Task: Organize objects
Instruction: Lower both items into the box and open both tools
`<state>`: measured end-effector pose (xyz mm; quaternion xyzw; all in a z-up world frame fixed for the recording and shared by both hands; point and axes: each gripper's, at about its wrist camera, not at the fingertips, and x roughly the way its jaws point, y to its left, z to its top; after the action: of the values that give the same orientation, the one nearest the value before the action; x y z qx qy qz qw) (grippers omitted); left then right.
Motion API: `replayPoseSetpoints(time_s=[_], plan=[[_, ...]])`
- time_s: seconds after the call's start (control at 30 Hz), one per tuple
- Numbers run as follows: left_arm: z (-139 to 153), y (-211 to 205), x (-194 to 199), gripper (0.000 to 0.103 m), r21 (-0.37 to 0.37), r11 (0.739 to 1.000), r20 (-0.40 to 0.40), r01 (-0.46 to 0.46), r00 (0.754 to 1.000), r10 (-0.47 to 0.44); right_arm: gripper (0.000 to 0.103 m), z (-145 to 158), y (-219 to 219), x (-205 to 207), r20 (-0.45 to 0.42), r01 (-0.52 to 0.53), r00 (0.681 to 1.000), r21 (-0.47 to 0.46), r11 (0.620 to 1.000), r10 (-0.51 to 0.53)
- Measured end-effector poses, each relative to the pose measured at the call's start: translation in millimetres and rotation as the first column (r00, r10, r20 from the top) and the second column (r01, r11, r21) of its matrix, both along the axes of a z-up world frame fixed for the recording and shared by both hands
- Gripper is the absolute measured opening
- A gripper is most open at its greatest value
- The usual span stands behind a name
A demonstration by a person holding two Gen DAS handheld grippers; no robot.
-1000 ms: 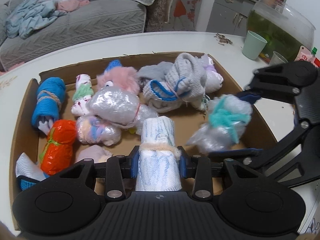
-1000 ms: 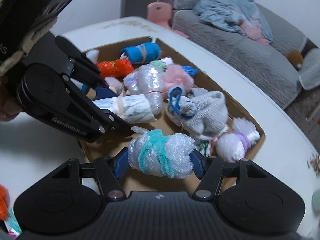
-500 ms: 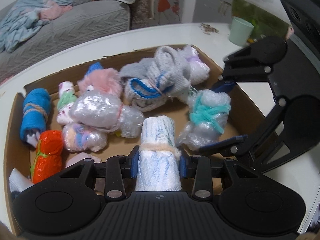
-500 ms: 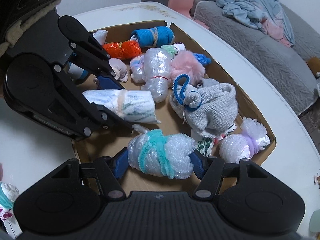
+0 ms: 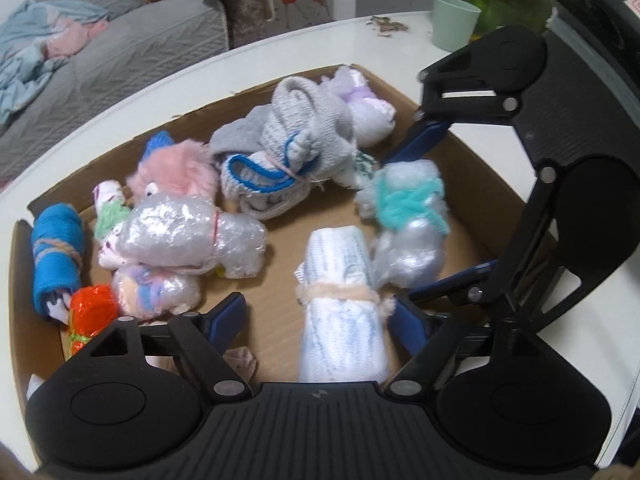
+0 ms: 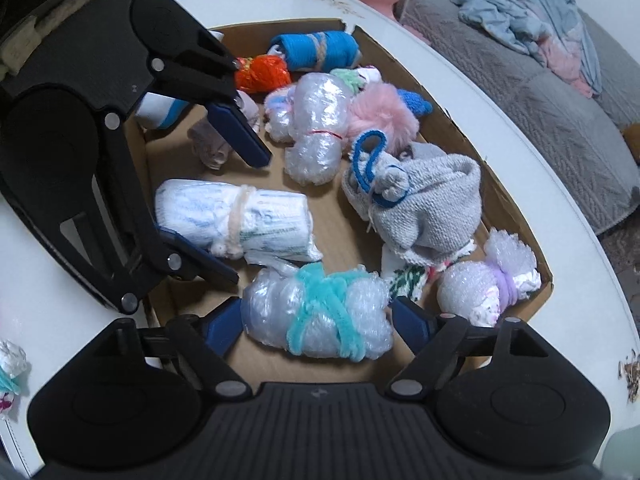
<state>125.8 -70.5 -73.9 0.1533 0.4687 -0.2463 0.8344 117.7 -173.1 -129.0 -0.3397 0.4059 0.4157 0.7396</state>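
A shallow cardboard box (image 5: 472,168) (image 6: 516,216) holds several wrapped bundles. My left gripper (image 5: 318,314) is open; the white-and-blue roll tied with a cream band (image 5: 342,300) (image 6: 236,218) lies on the box floor between its fingers, against the right finger. My right gripper (image 6: 316,320) is open around the bubble-wrap bundle tied with teal yarn (image 6: 320,316) (image 5: 408,220), which rests on the box floor. The right gripper shows in the left wrist view (image 5: 440,208), and the left gripper in the right wrist view (image 6: 236,212).
In the box lie a grey knit bundle (image 5: 296,136), a pink fluffy one (image 5: 176,168), a clear bubble-wrap one (image 5: 188,232), a blue roll (image 5: 56,252) and an orange one (image 5: 92,312). A green cup (image 5: 454,22) stands on the white table. Another bundle (image 6: 10,372) lies outside the box.
Both grippers have opened and released their bundles, which now lie on the box floor. Both moved in over the box.
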Motion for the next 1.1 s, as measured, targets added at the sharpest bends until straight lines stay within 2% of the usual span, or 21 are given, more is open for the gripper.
replayPoseSetpoints(time_s=[0.2, 0.37, 0.73, 0.93, 1.1], plan=[[-1.6, 3.3, 0.3, 0.084, -0.030, 0.997, -0.008, -0.069, 0.998, 0.068, 0.090, -1.6, 1.4, 2.5, 0.015, 0.044, 0.999, -0.028, 0.999, -0.044], [-1.6, 10.1, -2.3, 0.088, -0.069, 0.988, -0.020, -0.135, 0.991, 0.134, 0.093, -1.4, 1.1, 0.9, 0.023, 0.081, 0.997, -0.039, 0.996, -0.080], [7.2, 17.7, -11.5, 0.090, -0.127, 0.963, -0.006, -0.239, 0.971, 0.240, 0.095, 1.3, 2.5, -6.4, 0.038, 0.175, 0.984, -0.034, 0.984, -0.174], [16.9, 24.9, -21.2, 0.103, -0.174, 0.936, 0.013, -0.305, 0.950, 0.312, 0.096, 9.5, 0.5, -14.2, 0.040, 0.232, 0.972, 0.001, 0.973, -0.232], [28.4, 33.9, -26.7, 0.103, -0.208, 0.913, 0.015, -0.350, 0.933, 0.361, 0.098, 20.1, -1.9, -20.3, 0.041, 0.281, 0.959, 0.037, 0.959, -0.282]])
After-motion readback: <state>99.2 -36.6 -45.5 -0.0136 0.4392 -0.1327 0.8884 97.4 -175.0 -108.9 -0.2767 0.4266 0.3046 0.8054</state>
